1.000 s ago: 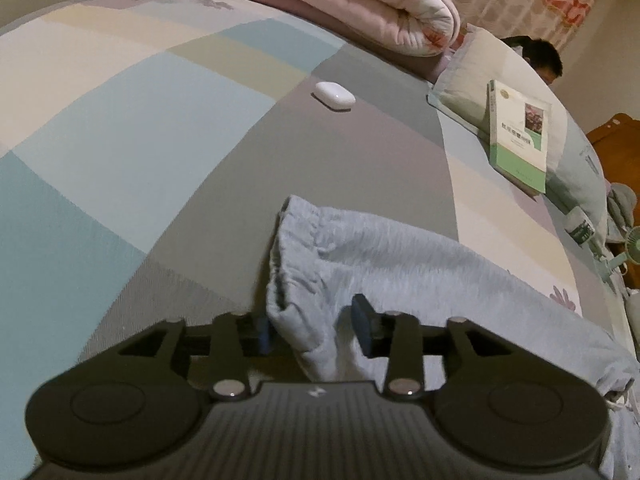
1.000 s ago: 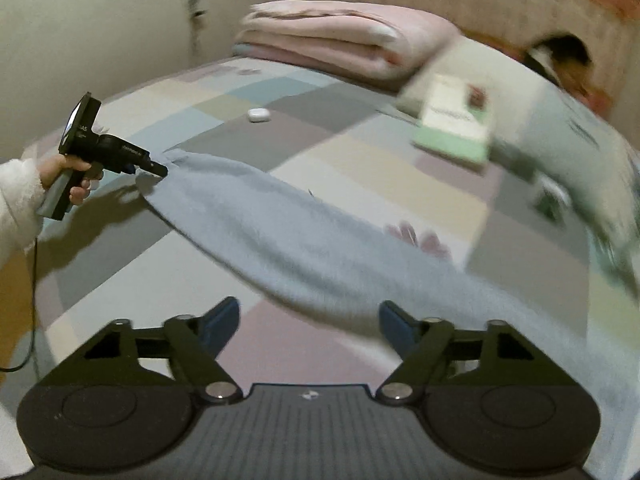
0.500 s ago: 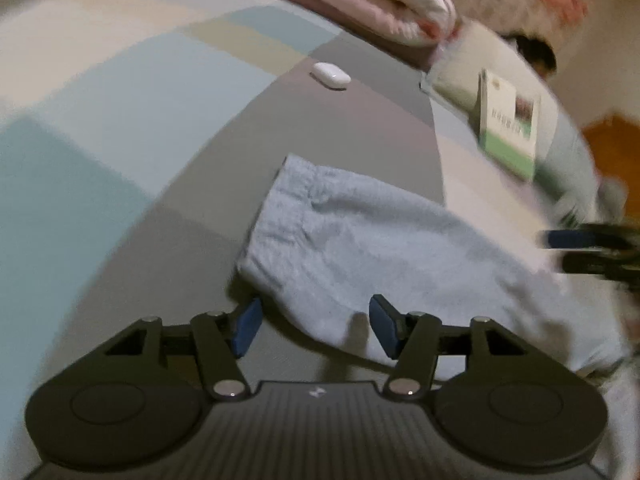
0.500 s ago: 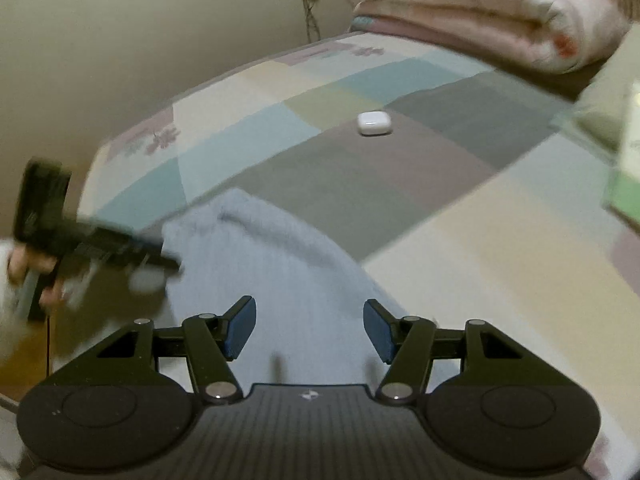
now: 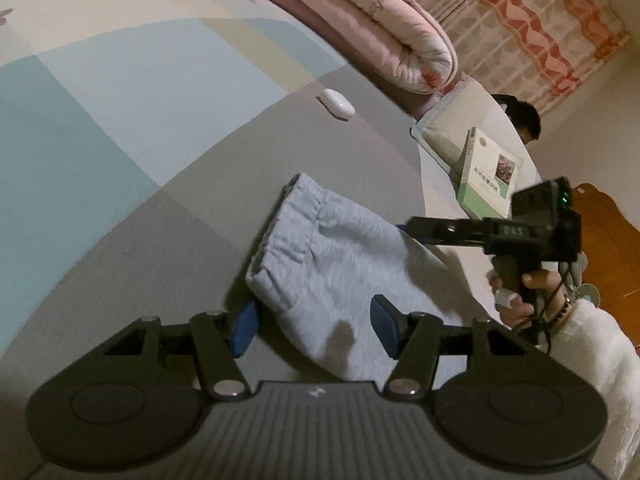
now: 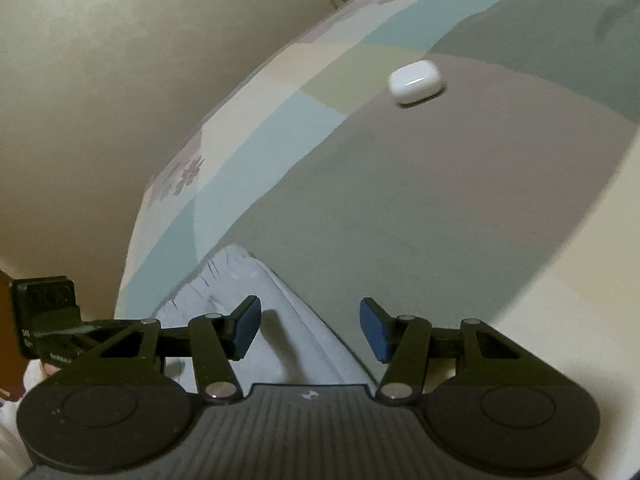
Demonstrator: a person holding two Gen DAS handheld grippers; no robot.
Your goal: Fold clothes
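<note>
— What worries you most here?

— The bed (image 5: pixel 120 128) is big and soft, so the grey sweatpants (image 5: pixel 332 256) can drag and bunch if I pull unevenly. They lie at the middle of my left view, waistband toward twelve o'clock, one corner between my left gripper (image 5: pixel 316 330) blades. That gripper stands half wide and presses on nothing, so the corner may slip out as I close.

— And the other hand?

— My right gripper (image 6: pixel 308 328) is closing over the waistband's far edge (image 6: pixel 280 304), with cloth under the left blade only. I may pinch one layer or miss the hem.

— Anything smaller?

— The book (image 5: pixel 488 176) at two o'clock lies near my right hand (image 5: pixel 528 284); a swing could knock it. The white case (image 5: pixel 338 104) at twelve lies well apart, little risk.
</note>
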